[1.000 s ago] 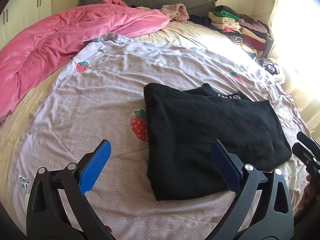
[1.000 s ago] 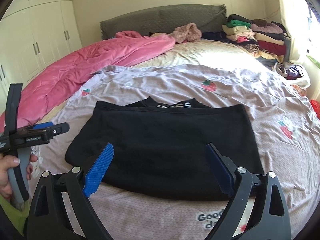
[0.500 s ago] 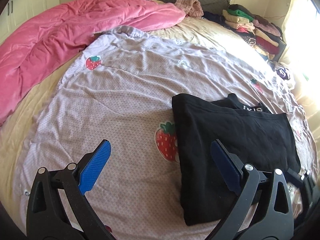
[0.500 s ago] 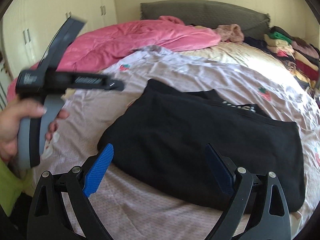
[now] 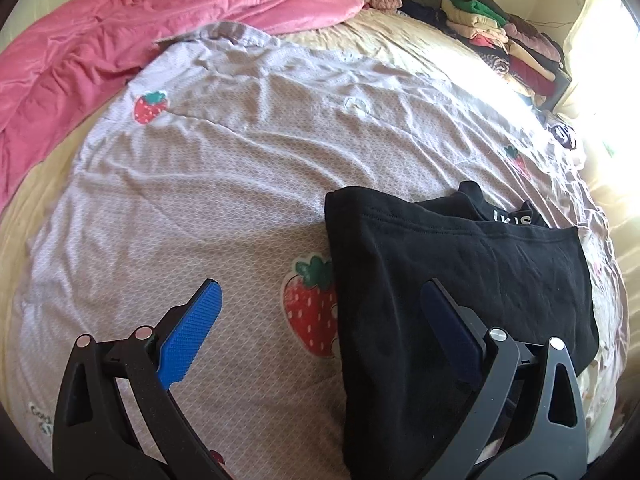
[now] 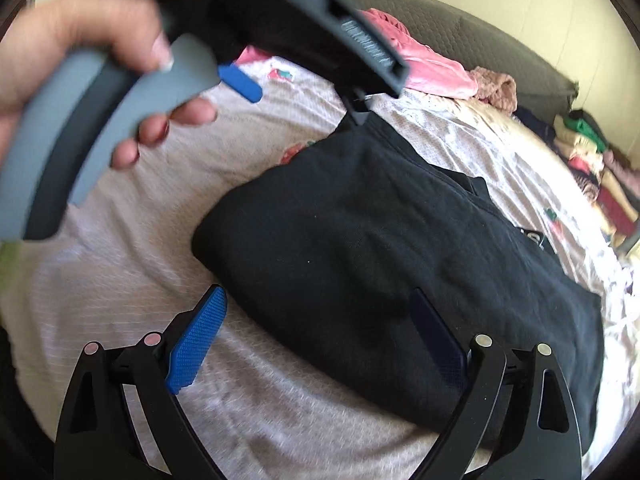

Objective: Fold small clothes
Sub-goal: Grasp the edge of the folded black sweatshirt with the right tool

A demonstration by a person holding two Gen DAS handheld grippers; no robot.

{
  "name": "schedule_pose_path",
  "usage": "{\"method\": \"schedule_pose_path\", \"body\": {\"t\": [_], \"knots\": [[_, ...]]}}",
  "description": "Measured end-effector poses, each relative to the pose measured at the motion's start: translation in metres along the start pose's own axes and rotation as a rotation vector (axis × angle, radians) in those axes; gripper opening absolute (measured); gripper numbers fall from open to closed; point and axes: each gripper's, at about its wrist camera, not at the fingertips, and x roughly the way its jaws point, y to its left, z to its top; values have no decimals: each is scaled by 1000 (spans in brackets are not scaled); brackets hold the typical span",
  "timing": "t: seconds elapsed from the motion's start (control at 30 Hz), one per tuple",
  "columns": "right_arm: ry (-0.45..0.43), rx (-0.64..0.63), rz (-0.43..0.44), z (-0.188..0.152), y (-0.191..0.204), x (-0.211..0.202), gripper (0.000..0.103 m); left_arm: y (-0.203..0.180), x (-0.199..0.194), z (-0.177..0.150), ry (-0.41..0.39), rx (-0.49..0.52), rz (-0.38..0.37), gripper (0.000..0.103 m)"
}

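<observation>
A black garment (image 5: pixel 448 284) lies folded into a flat rectangle on the lilac strawberry-print sheet (image 5: pixel 208 200), its collar label showing at the far edge. My left gripper (image 5: pixel 318 300) hovers open over the garment's left edge, one blue pad over the sheet and one over the cloth. In the right wrist view the same garment (image 6: pixel 384 248) fills the middle. My right gripper (image 6: pixel 320 308) is open just above its near edge. A hand (image 6: pixel 72 52) holds the left tool's grey handle close in front, at the upper left.
A pink blanket (image 5: pixel 132 32) lies bunched at the bed's far left. A stack of folded clothes (image 5: pixel 504 36) stands at the far right by the bright window. A dark headboard (image 6: pixel 460 40) runs along the back.
Both grippers have swung left and closer to the garment. The left tool and the hand holding it now loom much larger in the right wrist view. The garment has not moved.
</observation>
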Motion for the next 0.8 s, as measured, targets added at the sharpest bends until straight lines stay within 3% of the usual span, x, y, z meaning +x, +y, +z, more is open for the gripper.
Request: {"method": "schedule_pose_path", "body": {"t": [0.23,0.4,0.47,0.57,0.8], "knots": [[-44,-149,-119,0,20,20,88,-2,19,0,39,-5,-8,93],[-70,-165,-134,1,18,19,62,-5,23,-2,47,6,-13,93],[-83,-154,-132,2,14,16,43,-5,24,-3,51,3,-14,93],[-120,-98,-90,3,1,5,23,-6,25,-4,59,3,-26,93],[-181,32,28,4,-28,-14,12,-14,26,-6,98,-38,-159,93]]}}
